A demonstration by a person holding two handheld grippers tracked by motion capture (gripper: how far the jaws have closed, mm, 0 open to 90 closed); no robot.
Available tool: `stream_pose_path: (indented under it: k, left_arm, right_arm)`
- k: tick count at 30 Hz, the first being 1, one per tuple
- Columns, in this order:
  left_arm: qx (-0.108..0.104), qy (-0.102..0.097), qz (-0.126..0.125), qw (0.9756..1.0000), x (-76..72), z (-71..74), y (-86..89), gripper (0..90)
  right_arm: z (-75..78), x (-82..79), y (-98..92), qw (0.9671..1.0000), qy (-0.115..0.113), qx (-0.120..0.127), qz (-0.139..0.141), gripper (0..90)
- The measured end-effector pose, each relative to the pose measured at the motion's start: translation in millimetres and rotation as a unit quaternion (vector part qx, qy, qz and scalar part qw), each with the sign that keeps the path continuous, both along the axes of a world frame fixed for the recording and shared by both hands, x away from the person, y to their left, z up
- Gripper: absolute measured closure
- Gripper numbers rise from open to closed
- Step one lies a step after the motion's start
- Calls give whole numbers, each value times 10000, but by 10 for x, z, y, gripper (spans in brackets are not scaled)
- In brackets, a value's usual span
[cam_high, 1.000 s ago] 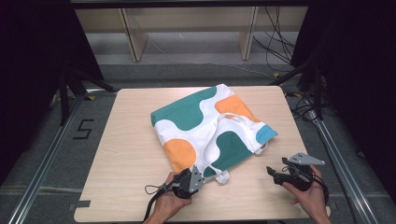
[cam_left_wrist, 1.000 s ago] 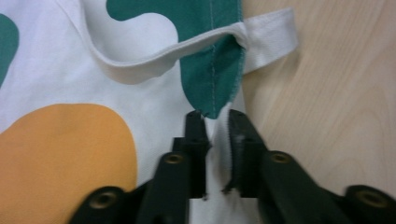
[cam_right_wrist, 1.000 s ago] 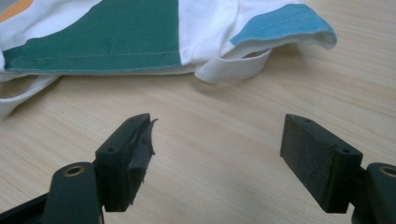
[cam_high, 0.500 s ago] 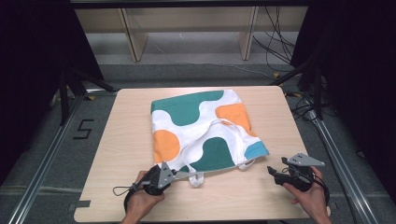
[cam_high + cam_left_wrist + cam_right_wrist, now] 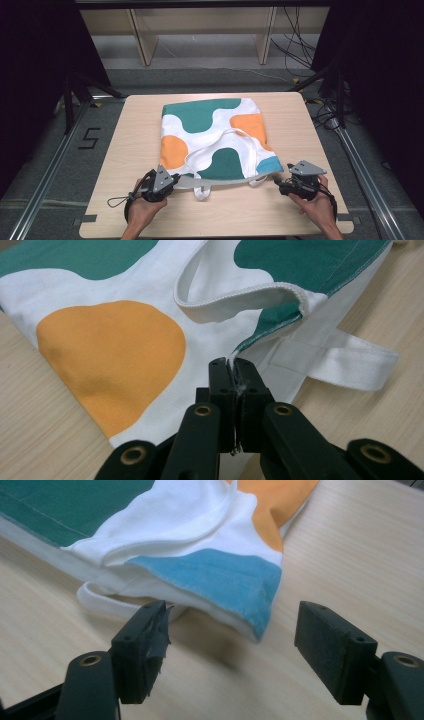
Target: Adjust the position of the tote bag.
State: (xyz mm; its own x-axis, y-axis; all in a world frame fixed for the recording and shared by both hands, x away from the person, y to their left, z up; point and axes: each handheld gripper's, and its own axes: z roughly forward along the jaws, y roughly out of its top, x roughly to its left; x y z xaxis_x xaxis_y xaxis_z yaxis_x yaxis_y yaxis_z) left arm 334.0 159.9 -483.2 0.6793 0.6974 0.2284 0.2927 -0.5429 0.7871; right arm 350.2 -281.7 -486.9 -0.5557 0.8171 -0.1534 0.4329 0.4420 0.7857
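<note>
- Flat white canvas tote bag (image 5: 212, 137) printed with wavy teal, orange and blue patches; it lies in the middle of the pale wood-grain desk (image 5: 125, 150), mouth hem toward the person.
- White webbing handle loops (image 5: 202, 191): one protrudes past the bag's near hem onto the desk, another lies curved on the bag's printed face.
- Left hand-held gripper (image 5: 233, 371), matte black: jaws pressed together, pinching the stitched near hem of the bag at its orange-patch corner.
- Right hand-held gripper (image 5: 235, 645): jaws spread wide, having just opened a little further, just beside the bag's blue corner; nothing between the ribbed pads (image 5: 330, 642).
</note>
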Motion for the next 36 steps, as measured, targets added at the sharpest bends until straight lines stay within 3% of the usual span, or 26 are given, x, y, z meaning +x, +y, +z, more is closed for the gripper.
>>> stream_pose_path:
  k: [4,6,9,10,11,12,15,16,18,19,20,21,22,23,24,26,27,28,29,30,31,33,34,35,36]
  left_arm:
    - [-72,41,-8,10000,5,1,14,874]
    - [-104,12,90,9999,9,1,11,872]
    - [-157,126,207,9996,-12,-6,13,870]
    - [-207,-1,136,9997,19,5,31,871]
    - [-229,119,239,9994,3,11,39,873]
    - [-161,109,221,9996,-1,22,50,872]
    - [-175,-54,118,9998,24,29,58,872]
    - [-279,-40,170,9995,21,16,46,871]
    - [-262,134,220,9993,-6,16,50,871]
    - [-262,134,220,9993,-6,16,50,871]
    - [-107,-100,80,9999,25,31,68,871]
    - [-107,-100,80,9999,25,31,68,871]
    - [-247,-79,188,9995,9,23,60,870]
    - [-247,-79,188,9995,9,23,60,869]
    - [-424,64,300,9986,-19,18,54,869]
    - [-415,62,301,9987,-15,20,59,868]
    - [-229,-134,136,9996,22,25,77,866]
    - [-229,-134,136,9996,22,25,77,866]
    - [-314,99,268,9991,-13,10,66,866]
    - [-132,-53,111,9998,15,23,82,866]
    - [-161,-25,137,9998,13,18,77,864]
    - [-254,-94,148,9995,7,3,63,858]
    - [-149,-81,89,9998,9,10,74,854]
    - [-298,78,269,9992,-23,-13,49,848]
    - [-148,-51,125,9998,-1,-6,63,840]
  right_arm:
    - [9,59,133,9998,-33,-151,123,300]
    - [-1,86,209,9986,-118,-442,274,301]
    - [-16,94,289,9978,-69,-557,345,299]
    - [-24,116,347,9964,-140,-728,410,298]
    - [-30,125,371,9960,-149,-780,420,299]
    - [-29,134,390,9950,-160,-880,451,299]
    - [-22,180,447,9948,-150,-933,391,291]
    - [-16,196,453,9950,-144,-923,364,285]
    - [-3,225,444,9962,-77,-814,310,288]
    - [2,230,446,9974,62,-682,234,297]
    - [10,253,429,9975,80,-629,306,321]
    - [10,253,429,9975,80,-629,306,321]
    - [51,251,389,9993,151,-229,251,396]
    - [51,251,389,9993,151,-229,251,396]
    - [100,253,362,9996,-83,-208,179,408]
    - [108,253,358,9996,-102,-212,174,405]
    - [100,263,370,9993,-40,-356,131,402]
    - [82,275,381,9983,-126,-571,60,400]
    - [82,275,381,9983,-126,-571,60,400]
    - [49,294,393,9972,-115,-739,75,401]
    - [-24,351,380,9953,-75,-963,72,401]
    - [-37,396,349,9966,-23,-828,9,462]
    - [-41,419,325,9967,-40,-811,10,521]
    - [-52,441,303,9968,-38,-796,12,584]
    - [-53,457,275,9967,-43,-815,-5,623]
